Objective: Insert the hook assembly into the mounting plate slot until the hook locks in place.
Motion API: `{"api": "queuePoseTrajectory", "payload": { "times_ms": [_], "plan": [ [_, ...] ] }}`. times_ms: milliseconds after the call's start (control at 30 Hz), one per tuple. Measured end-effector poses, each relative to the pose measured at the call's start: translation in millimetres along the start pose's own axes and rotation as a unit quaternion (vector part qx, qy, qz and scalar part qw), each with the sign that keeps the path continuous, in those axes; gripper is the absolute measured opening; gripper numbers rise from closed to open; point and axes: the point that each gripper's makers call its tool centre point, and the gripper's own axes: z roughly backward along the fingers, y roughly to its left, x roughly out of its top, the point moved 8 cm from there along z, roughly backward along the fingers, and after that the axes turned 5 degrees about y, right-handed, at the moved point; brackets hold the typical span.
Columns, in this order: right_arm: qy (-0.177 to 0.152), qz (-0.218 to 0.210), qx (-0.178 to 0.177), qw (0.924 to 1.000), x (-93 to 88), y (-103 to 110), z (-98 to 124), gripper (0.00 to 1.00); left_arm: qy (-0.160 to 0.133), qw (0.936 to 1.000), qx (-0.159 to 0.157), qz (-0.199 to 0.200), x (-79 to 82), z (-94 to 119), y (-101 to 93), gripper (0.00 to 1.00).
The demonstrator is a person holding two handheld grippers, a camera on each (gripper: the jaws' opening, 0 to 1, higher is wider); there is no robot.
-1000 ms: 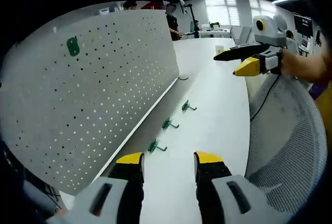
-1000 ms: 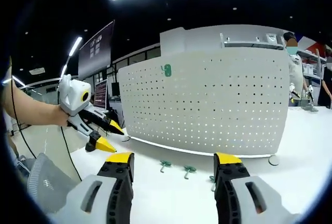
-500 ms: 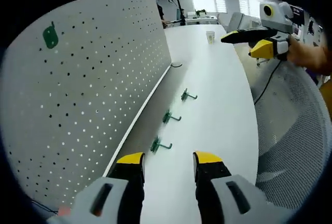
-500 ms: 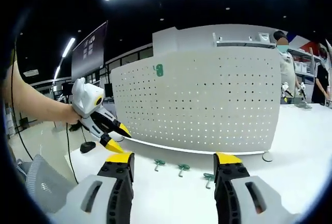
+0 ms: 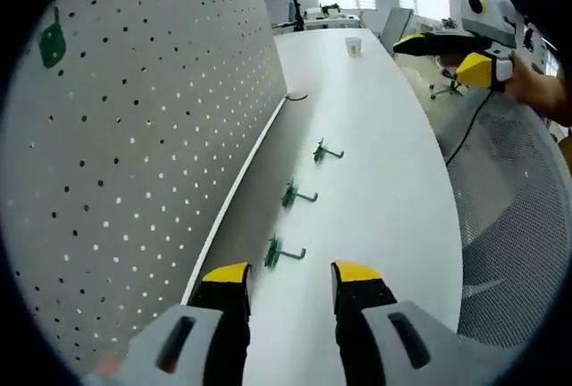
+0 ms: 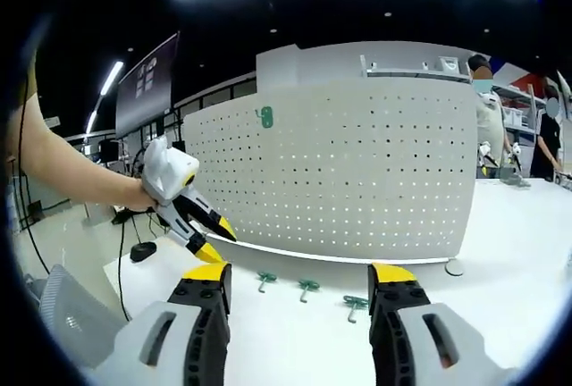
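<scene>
The left gripper view looks along the white table [image 5: 384, 136] from one end, close beside the pegboard [image 5: 143, 127] on its left. The right gripper view faces the pegboard [image 6: 357, 172] head-on from farther back. Both take in the board, the table [image 6: 500, 288] and the three green hooks [image 5: 299, 197] [image 6: 307, 288] along its base.

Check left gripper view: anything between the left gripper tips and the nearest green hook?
Nothing. In the left gripper view, only bare white table separates the open left gripper from the nearest green hook.
</scene>
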Motion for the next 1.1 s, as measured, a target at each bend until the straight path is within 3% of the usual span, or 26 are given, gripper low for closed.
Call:
{"api": "queuePoseTrajectory", "payload": {
  "times_ms": [233,700,1100],
  "plan": [
    [0.002,-0.004,-0.014,0.9999,-0.8,-3.5,2.8,0.59,0.018,0.9998,-0.011,-0.005,-5.3,-17.1,7.6,0.37],
    [-0.012,0.001,-0.019,0.9997,15.3,-4.0,7.1,0.58,0.053,0.9972,-0.048,-0.02,-11.4,-57.4,15.0,0.36],
    [-0.011,-0.002,-0.021,0.9997,16.5,-7.4,6.9,0.55,0.081,0.9941,-0.061,-0.039,-14.2,-77.3,18.3,0.35]
  ]
}}
